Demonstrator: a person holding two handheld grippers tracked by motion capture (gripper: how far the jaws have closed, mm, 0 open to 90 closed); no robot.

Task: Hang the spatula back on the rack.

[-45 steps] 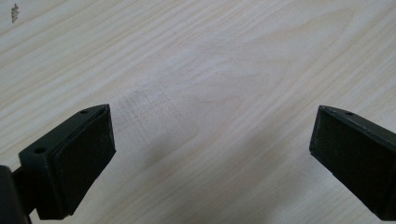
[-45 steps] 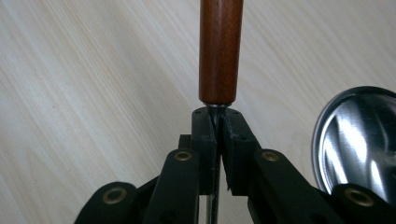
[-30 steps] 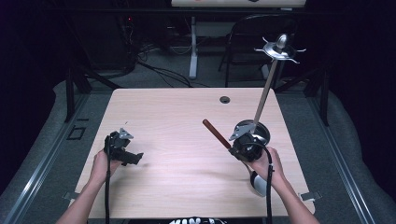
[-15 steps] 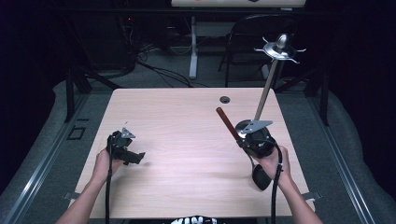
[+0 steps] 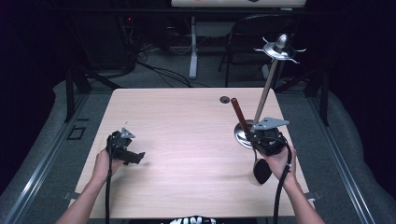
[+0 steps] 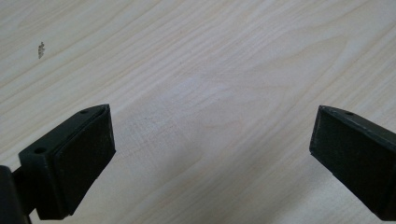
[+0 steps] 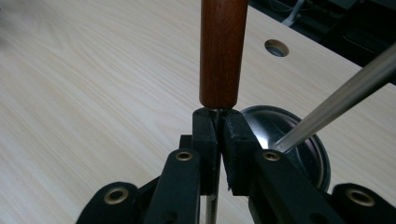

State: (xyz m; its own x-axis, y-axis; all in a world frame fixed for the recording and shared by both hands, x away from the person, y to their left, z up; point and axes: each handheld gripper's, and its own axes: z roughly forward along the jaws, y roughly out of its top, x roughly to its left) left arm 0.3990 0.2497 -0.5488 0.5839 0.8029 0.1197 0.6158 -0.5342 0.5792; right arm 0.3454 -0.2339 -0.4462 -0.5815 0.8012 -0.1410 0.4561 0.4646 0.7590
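The right gripper [image 5: 249, 135] is clamped tight on the thin metal shank of a wooden-handled utensil [image 7: 222, 51], whose black head hangs below the hand near the table's [image 5: 187, 116] right edge. Just beside the handle stands a metal stand [image 5: 268, 88] on a round base [image 7: 289, 135]. The left gripper [image 5: 133, 156] rests well apart, jaws wide and empty.

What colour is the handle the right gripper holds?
Reddish-brown wood; the handle shows best in the right gripper view.

Pale wooden table [image 5: 187, 140], round-based metal stand [image 5: 243, 135]
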